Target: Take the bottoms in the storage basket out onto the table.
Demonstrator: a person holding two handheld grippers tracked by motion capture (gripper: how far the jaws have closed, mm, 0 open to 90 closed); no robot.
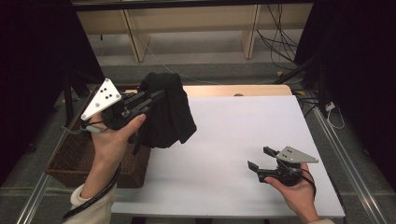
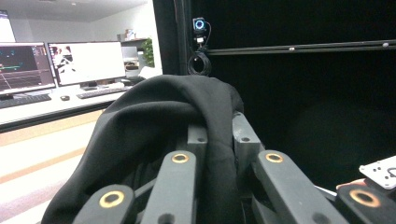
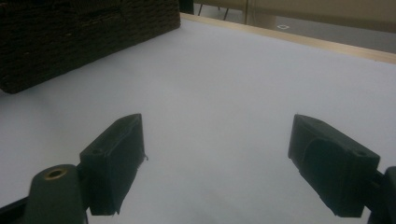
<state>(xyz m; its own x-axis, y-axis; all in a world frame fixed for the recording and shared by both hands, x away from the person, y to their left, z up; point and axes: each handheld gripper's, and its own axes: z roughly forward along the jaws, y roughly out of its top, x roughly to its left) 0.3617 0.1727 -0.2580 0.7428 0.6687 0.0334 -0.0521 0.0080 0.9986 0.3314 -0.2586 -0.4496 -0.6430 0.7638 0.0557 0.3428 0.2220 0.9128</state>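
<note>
A black cloth (image 1: 168, 112) hangs bunched in the air over the left edge of the white table (image 1: 243, 135), its lower end drooping beside the basket. My left gripper (image 1: 156, 95) is shut on its upper part and held up by the left hand. In the left gripper view the cloth (image 2: 154, 135) drapes over both jaws and is pinched between them. My right gripper (image 1: 260, 157) rests low over the front right of the table, jaws wide open with nothing between them. In the right gripper view, my right gripper (image 3: 215, 154) has only bare white table between its pads.
A dark wicker basket (image 1: 84, 158) stands at the table's left front edge, below the left hand; its woven wall (image 3: 70, 32) is seen at the upper left of the right gripper view. A wooden strip (image 1: 233, 89) borders the table's far edge. Desks with monitors (image 2: 84, 60) stand far off.
</note>
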